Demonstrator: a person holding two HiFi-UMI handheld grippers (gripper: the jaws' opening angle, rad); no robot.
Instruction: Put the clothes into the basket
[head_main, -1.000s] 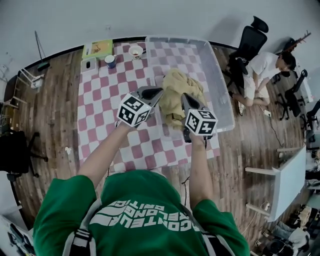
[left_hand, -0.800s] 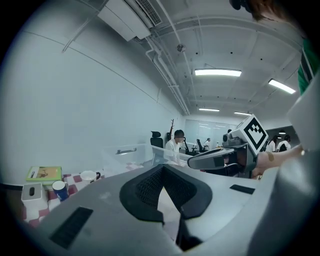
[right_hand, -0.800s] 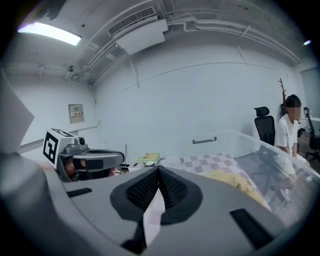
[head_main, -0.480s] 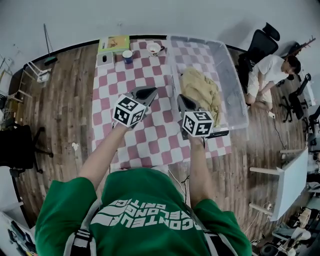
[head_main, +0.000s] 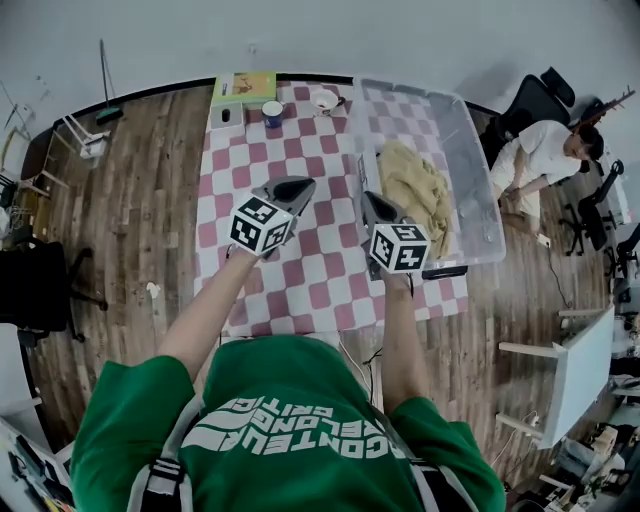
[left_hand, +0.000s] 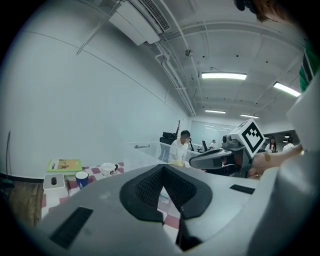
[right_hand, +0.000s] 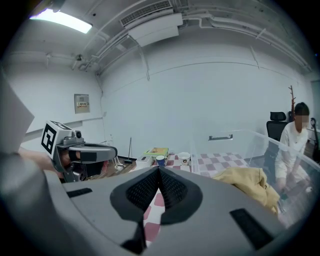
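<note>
My left gripper (head_main: 294, 187) and right gripper (head_main: 371, 201) both hover over the checked cloth (head_main: 300, 275), and each has its jaws pressed together with nothing between them. Each gripper's own view shows this plainly: the dark ribbed pads meet in a single seam.

From the head view I see the yellow clothes (head_main: 415, 192) lying in a heap inside the clear basket (head_main: 468, 150), just beyond my right gripper. That view also shows the basket standing on the right side of the cloth.

The right gripper view shows the same heap (right_hand: 248, 182) from the side, slumped behind the basket's clear wall. My left gripper view catches only a sliver of yellow past the jaws.

At the far edge of the cloth stand a blue cup (head_main: 273, 113), a white mug (head_main: 325, 100) and a green book (head_main: 245, 87). All three appear small in both gripper views.

Only the gripper views look upward, showing ceiling lights (left_hand: 223, 76) and an air conditioner (right_hand: 155, 26). A person in white (head_main: 545, 152) sits on the wood floor beyond the basket, beside an office chair (head_main: 540, 98).
</note>
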